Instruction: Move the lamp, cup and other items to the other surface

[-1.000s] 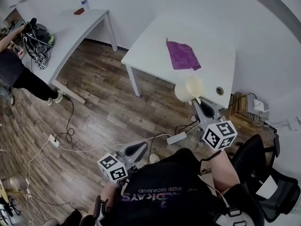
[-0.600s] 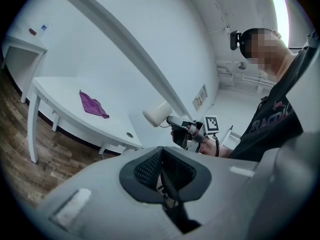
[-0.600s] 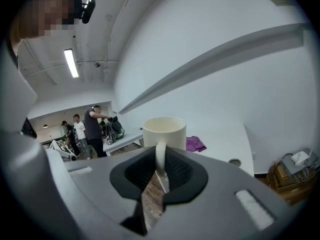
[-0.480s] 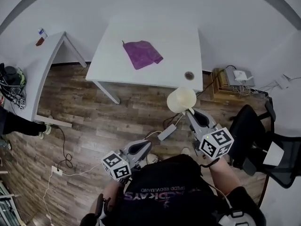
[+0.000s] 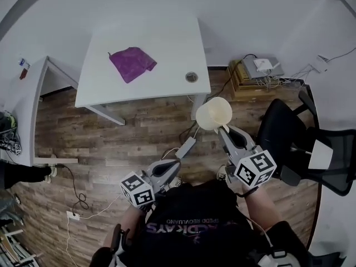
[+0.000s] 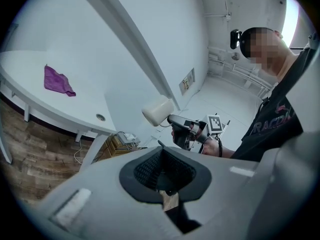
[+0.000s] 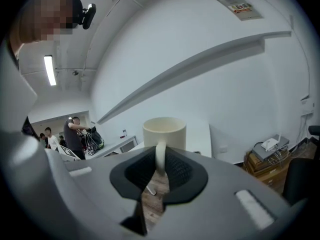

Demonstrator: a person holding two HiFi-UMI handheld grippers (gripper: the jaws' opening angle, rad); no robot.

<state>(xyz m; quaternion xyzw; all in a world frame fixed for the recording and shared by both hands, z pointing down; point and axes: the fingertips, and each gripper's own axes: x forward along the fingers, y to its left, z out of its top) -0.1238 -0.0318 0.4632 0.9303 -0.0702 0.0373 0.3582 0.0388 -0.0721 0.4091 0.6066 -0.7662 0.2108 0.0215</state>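
A cream cup (image 5: 214, 113), plain and cylindrical with a slim loop handle, hangs in the air over the plank floor (image 5: 128, 132), just off the near right corner of the white table (image 5: 161, 49). The right gripper (image 5: 224, 129) holds it upright, its jaws clamped on the handle with the mug body standing just beyond the tips. The left gripper (image 5: 177, 162) is carried low beside the person's body, its jaws drawn together with nothing between them. From the head view the handle is almost wholly covered by the jaws, and the rim faces the camera, so the cup's base cannot be seen. From the right gripper view the inside of the cup cannot be seen. The person's dark shirt (image 5: 194, 221) hides the hands on both tools. The cup's surface is smooth and evenly pale, with no print that can be made out. The jaw pads are dark and finely ribbed, set in grey moulded shells, each topped by a marker cube (image 5: 255, 168). On the smooth tabletop lies a crumpled purple cloth (image 5: 132, 64), well apart from a round cable grommet (image 5: 191, 77). A black office chair (image 5: 289, 141), partly cut off by the frame, stands at the right.
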